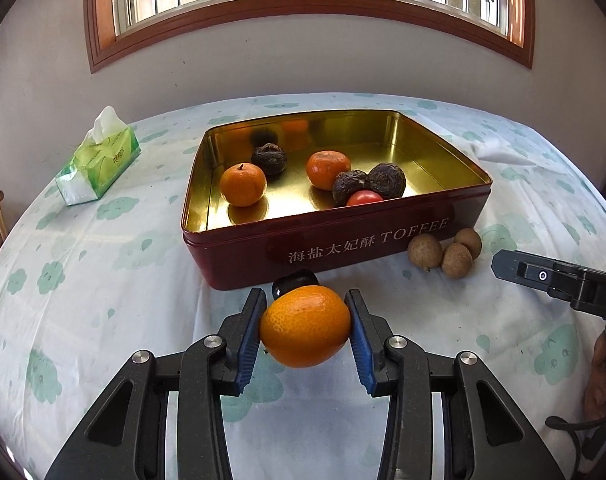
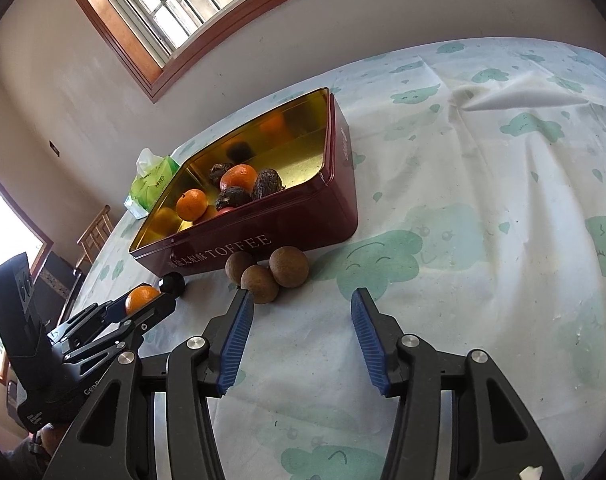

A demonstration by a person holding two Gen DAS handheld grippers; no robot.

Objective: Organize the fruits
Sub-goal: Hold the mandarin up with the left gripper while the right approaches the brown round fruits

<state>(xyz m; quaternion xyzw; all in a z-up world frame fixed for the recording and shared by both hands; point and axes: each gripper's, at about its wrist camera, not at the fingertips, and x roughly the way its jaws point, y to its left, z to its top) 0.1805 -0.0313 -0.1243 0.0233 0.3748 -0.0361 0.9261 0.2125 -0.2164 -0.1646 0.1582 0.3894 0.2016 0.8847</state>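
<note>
My left gripper is shut on an orange tangerine, held just in front of the dark red toffee tin. The tin's gold inside holds two tangerines, several dark wrinkled fruits and a red fruit. A dark round fruit lies against the tin's front wall, behind the held tangerine. Three brown longans lie on the cloth at the tin's front right corner. My right gripper is open and empty, just short of the longans; it also shows in the left wrist view.
A green tissue pack lies left of the tin on the cloud-print tablecloth. A crumpled white tissue lies to the right. A wall with a wood-framed window stands behind the table. A wooden chair stands at the far left.
</note>
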